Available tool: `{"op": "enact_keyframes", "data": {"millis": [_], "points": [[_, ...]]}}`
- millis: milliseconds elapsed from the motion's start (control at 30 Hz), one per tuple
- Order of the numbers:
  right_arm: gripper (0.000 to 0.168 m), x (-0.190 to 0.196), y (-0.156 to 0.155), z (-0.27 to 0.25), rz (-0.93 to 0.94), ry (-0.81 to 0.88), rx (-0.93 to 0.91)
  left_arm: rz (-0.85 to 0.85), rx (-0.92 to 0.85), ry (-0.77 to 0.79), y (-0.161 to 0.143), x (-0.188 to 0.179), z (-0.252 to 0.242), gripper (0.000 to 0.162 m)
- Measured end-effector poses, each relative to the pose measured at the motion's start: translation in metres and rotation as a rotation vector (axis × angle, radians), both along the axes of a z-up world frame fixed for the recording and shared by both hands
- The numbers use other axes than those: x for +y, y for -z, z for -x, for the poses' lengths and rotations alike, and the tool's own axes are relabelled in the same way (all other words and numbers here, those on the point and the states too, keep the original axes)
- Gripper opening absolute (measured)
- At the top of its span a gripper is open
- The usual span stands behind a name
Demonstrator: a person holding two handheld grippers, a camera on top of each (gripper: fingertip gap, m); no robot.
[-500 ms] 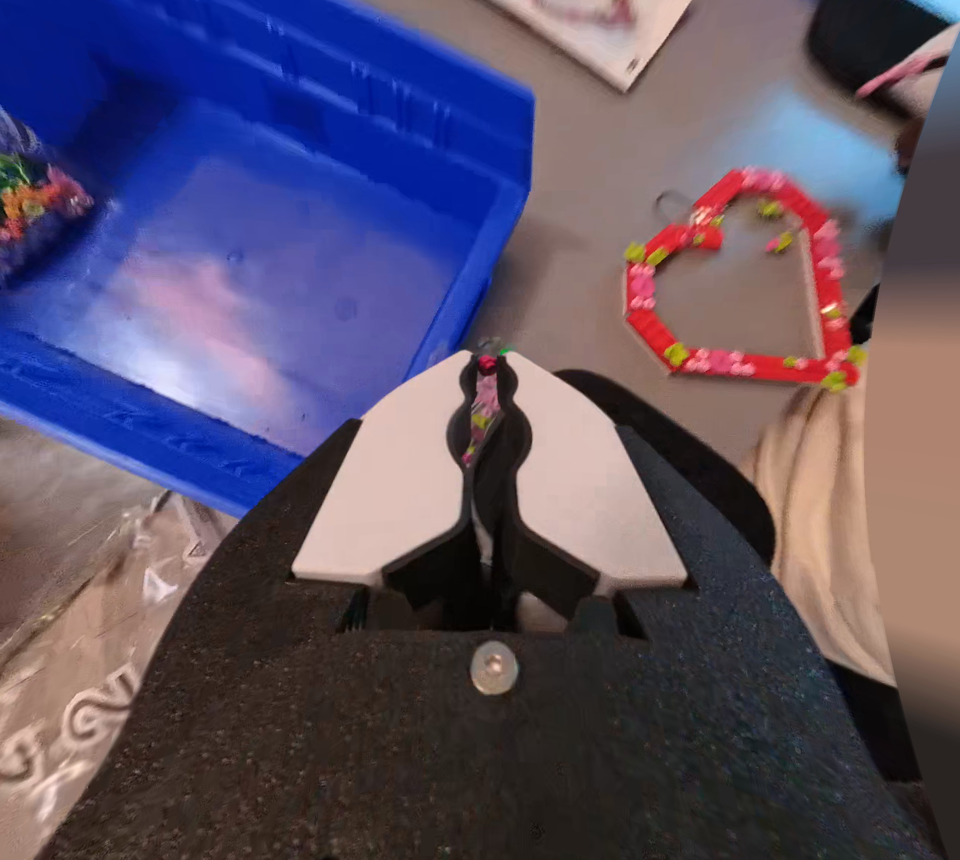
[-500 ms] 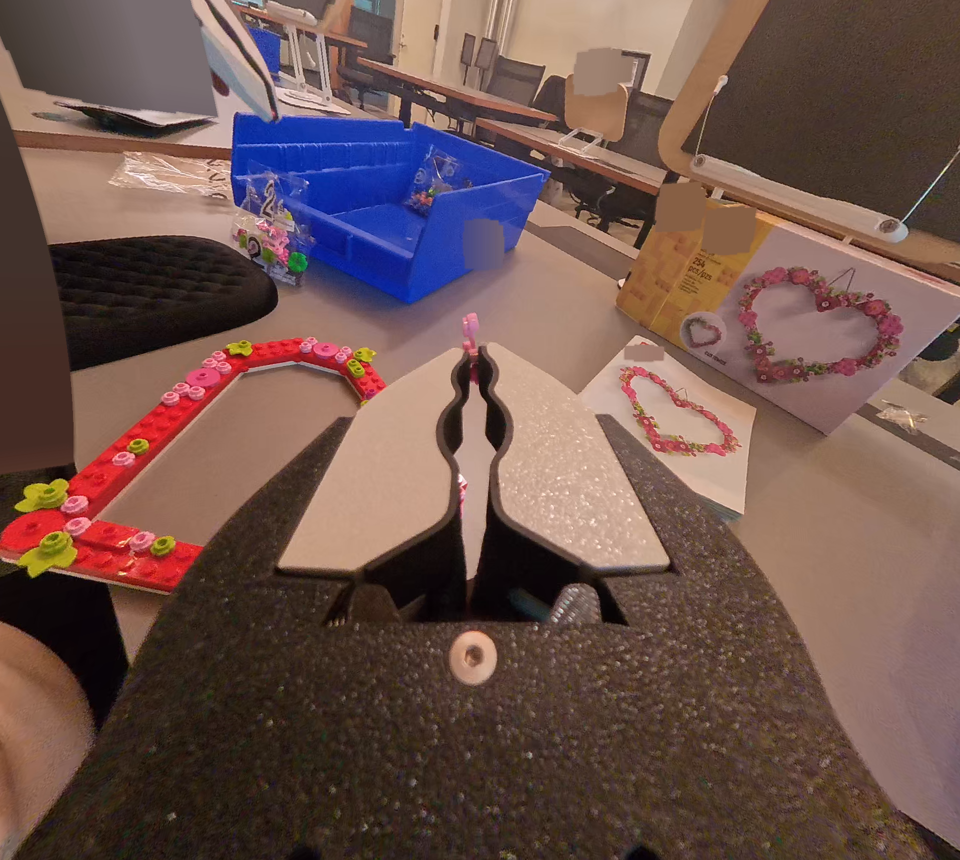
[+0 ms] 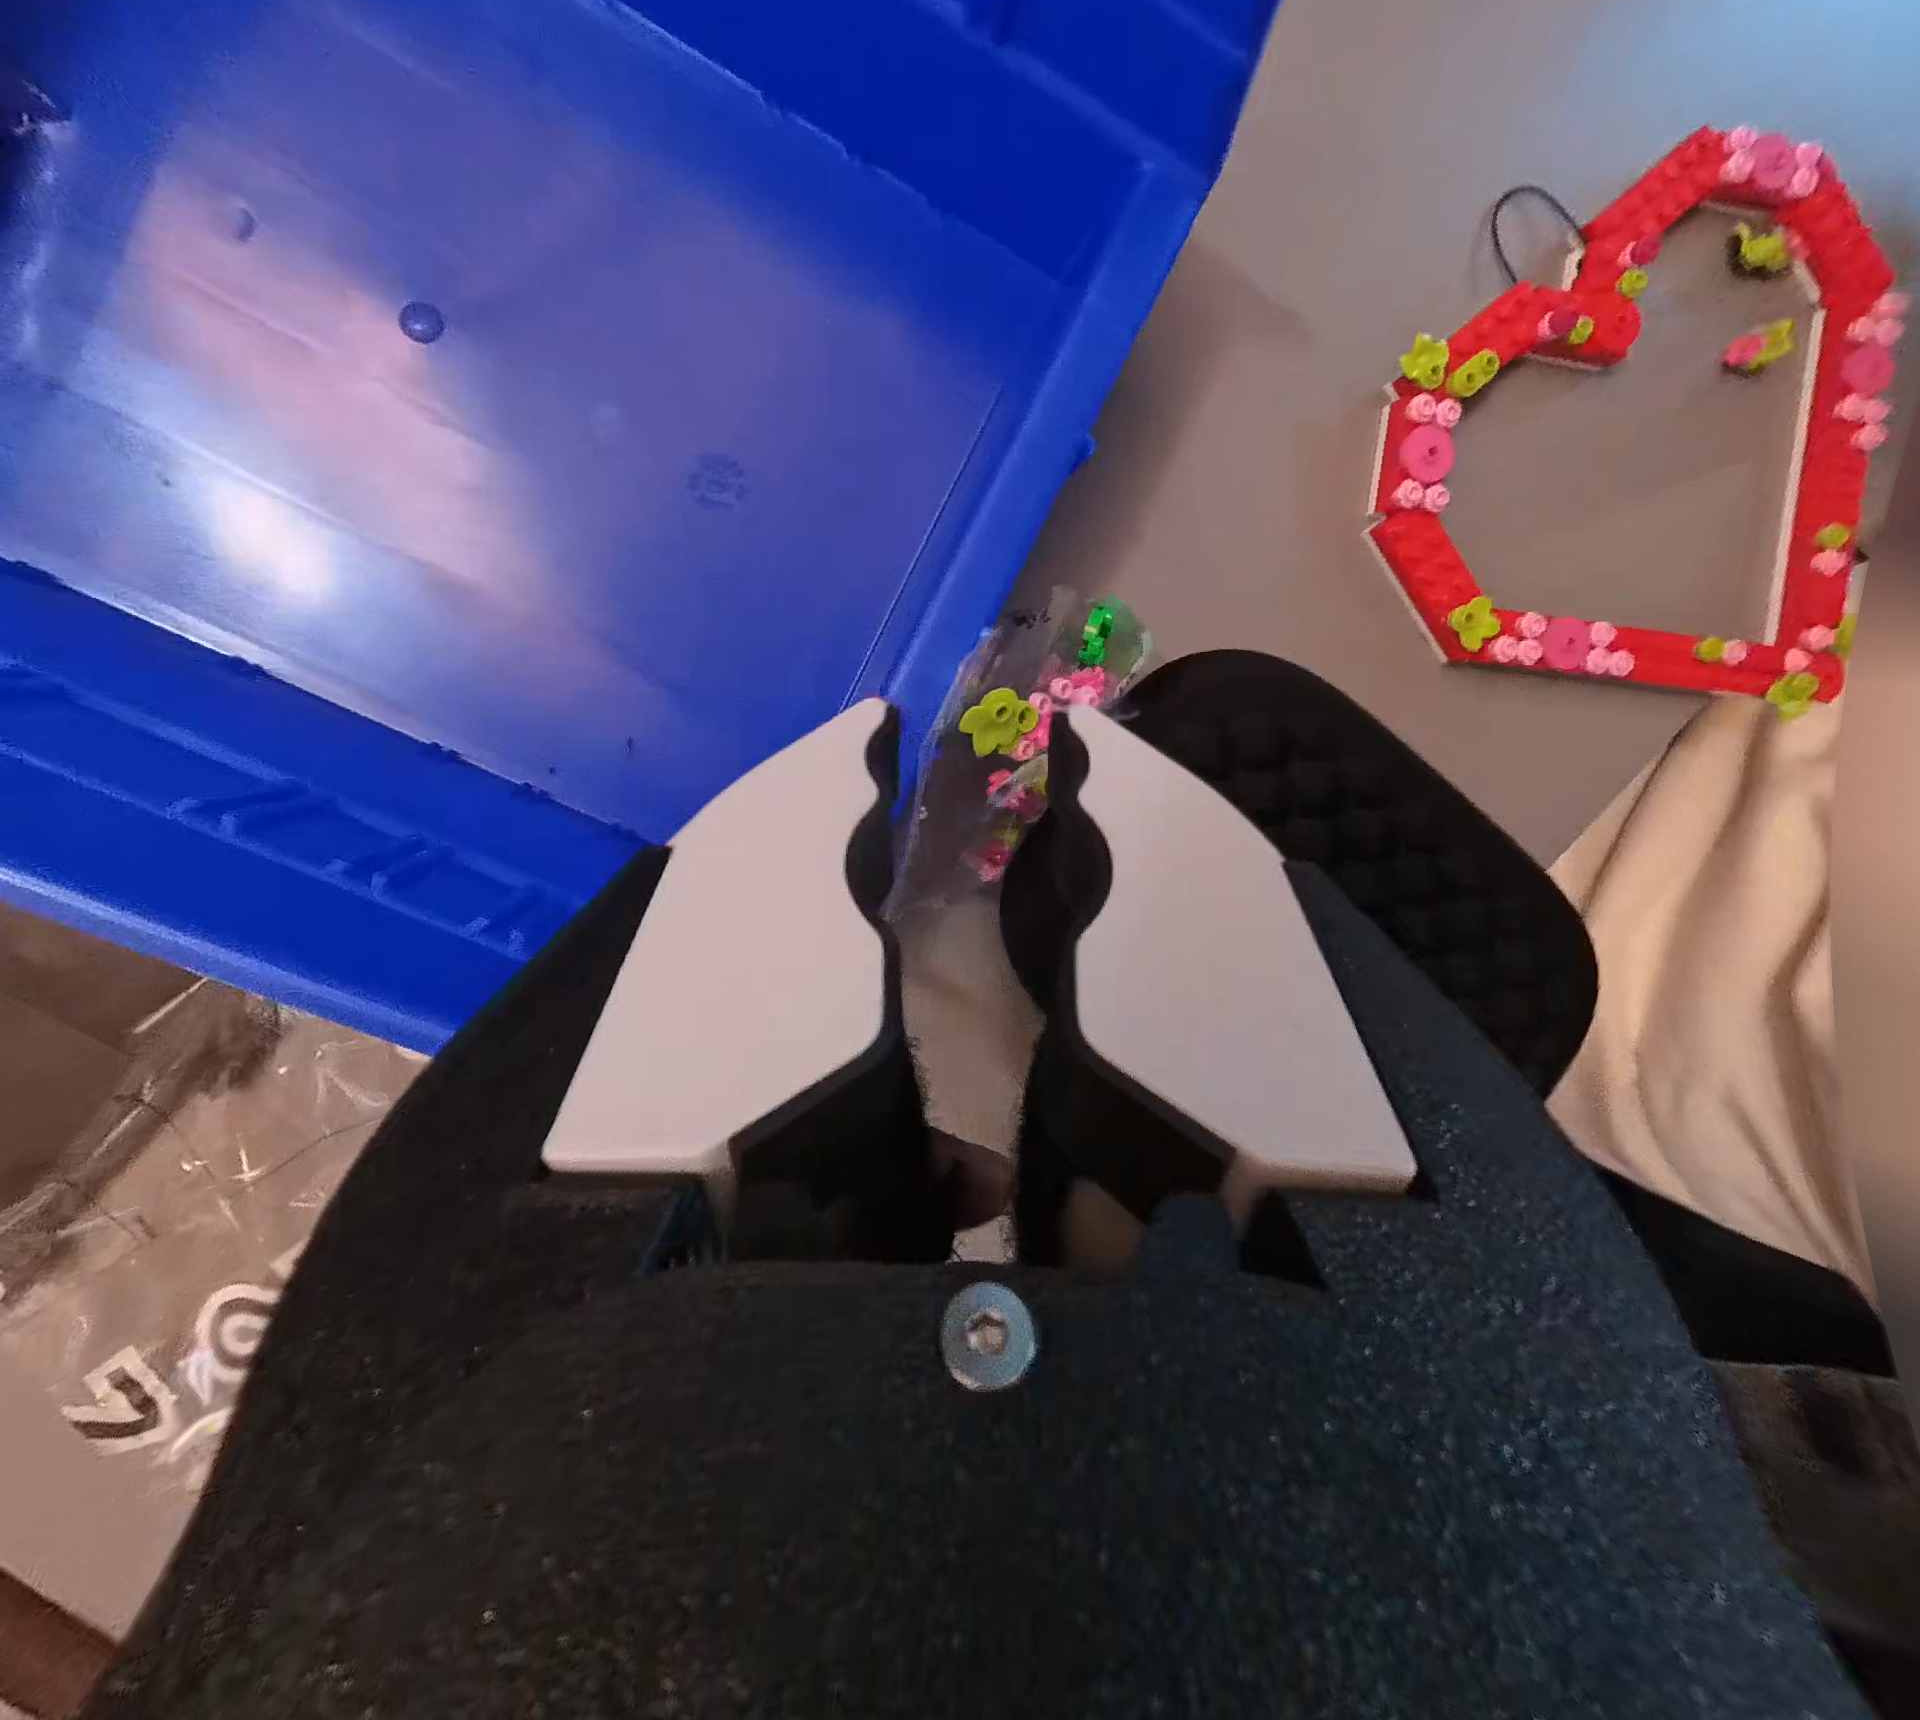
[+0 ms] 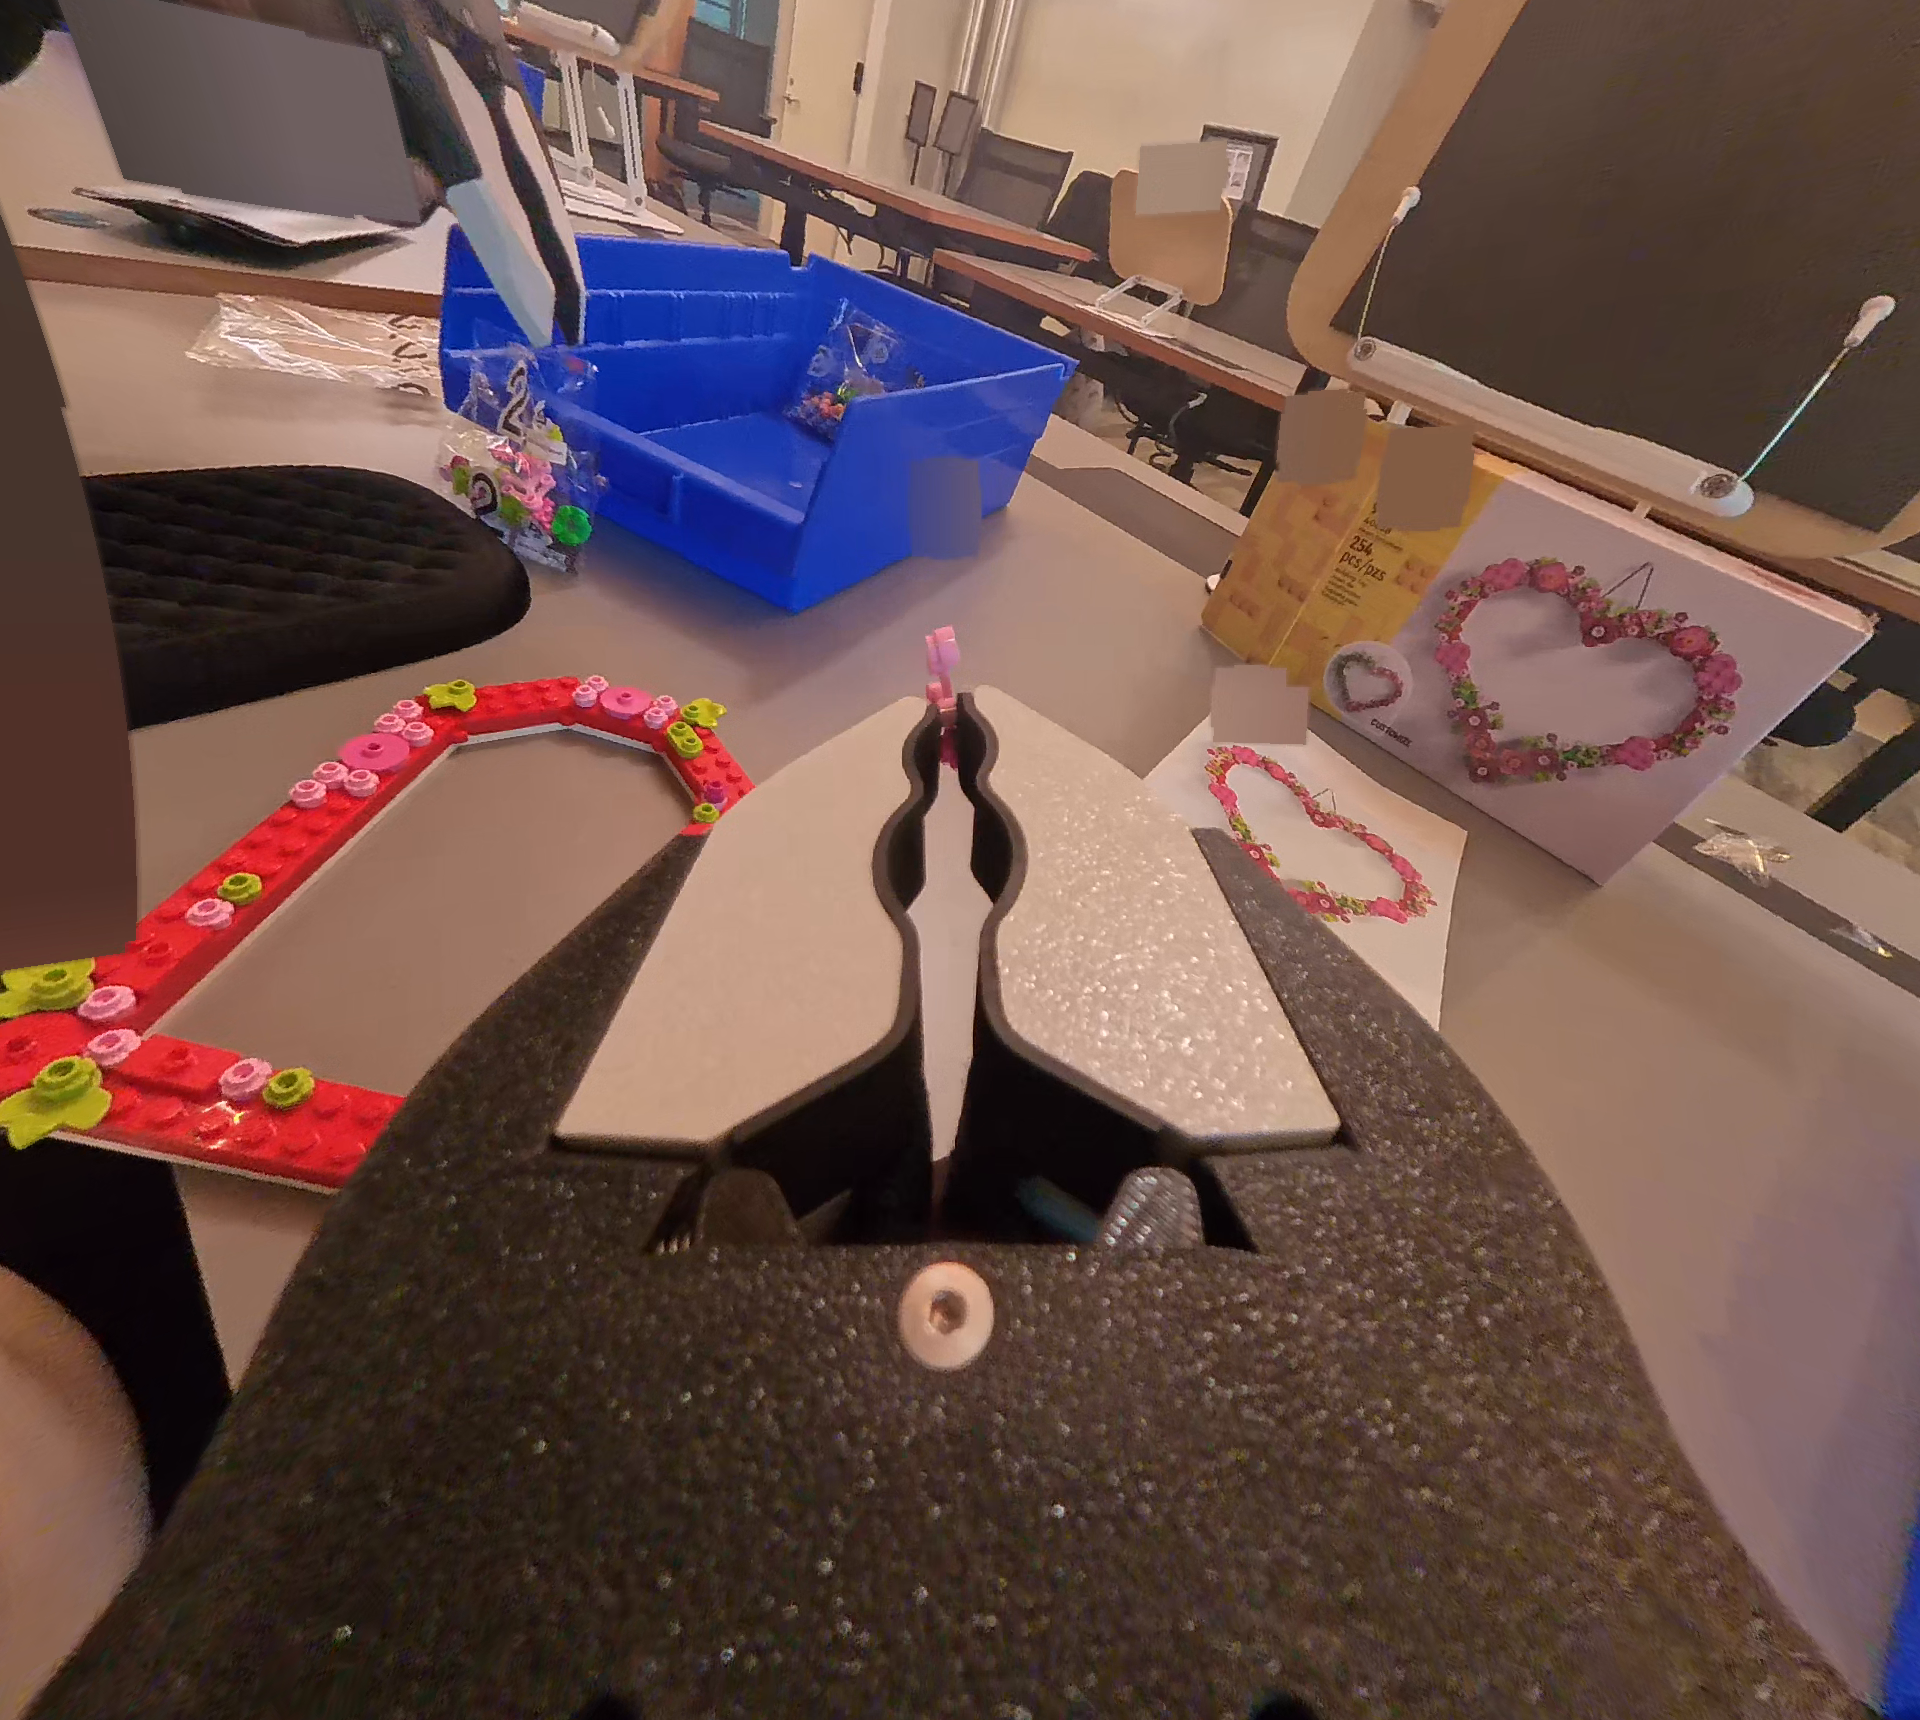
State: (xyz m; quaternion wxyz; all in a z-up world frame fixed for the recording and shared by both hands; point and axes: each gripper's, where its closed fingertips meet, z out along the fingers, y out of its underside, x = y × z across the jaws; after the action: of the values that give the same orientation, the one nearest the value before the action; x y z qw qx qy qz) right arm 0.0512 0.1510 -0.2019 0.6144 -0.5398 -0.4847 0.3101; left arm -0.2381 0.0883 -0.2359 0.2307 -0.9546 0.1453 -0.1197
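My left gripper [image 3: 979,720] is open just outside the near right corner of the blue bin [image 3: 1143,60]. A clear bag of small pink and green pieces [image 3: 1023,735] sits between its fingertips. In the right wrist view the left gripper [image 4: 556,335] hangs over that bag [image 4: 520,475], which rests on the table against the bin [image 4: 717,517]. My right gripper [image 4: 951,709] is shut on a small pink piece [image 4: 941,668] and holds it above the table beside the red heart frame [image 4: 166,927]. The frame, studded with pink and green pieces, also shows in the left wrist view [image 3: 1444,558].
A second bag of pieces [image 4: 836,387] lies inside the bin. A black padded rest [image 4: 281,569] sits left of the heart frame. A product box [image 4: 1558,662] and an instruction sheet [image 4: 1320,829] are at the right. Crumpled clear wrap [image 3: 156,1203] lies near the bin. Across from one pair of fingers to the other is roughly 30 centimetres.
My left gripper has opened and moved closer to the bin; the bag it pinched now sits loose between its fingers. The right gripper holds still with the pink piece.
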Motion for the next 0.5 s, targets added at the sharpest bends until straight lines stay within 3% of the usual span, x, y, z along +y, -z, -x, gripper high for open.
{"op": "enact_keyframes", "data": {"millis": [200, 333, 400, 500], "points": [[0.003, -0.004, -0.005, 0.004, -0.024, -0.02, 0.006, 0.06, 0.063, -0.017, 0.008, -0.004, 0.012, 0.027], [0.003, -0.007, -0.004, 0.007, -0.018, -0.039, 0.003, -0.006, 0.043, -0.02, -0.006, -0.003, 0.011, 0.025], [0.003, -0.019, -0.006, 0.018, 0.048, -0.161, 0.009, -0.084, 0.071, -0.049, -0.021, 0.0, 0.015, 0.025], [0.003, -0.041, -0.016, 0.041, 0.21, -0.395, -0.029, -0.354, 0.099, -0.121, -0.066, 0.007, 0.013, 0.025]]}}
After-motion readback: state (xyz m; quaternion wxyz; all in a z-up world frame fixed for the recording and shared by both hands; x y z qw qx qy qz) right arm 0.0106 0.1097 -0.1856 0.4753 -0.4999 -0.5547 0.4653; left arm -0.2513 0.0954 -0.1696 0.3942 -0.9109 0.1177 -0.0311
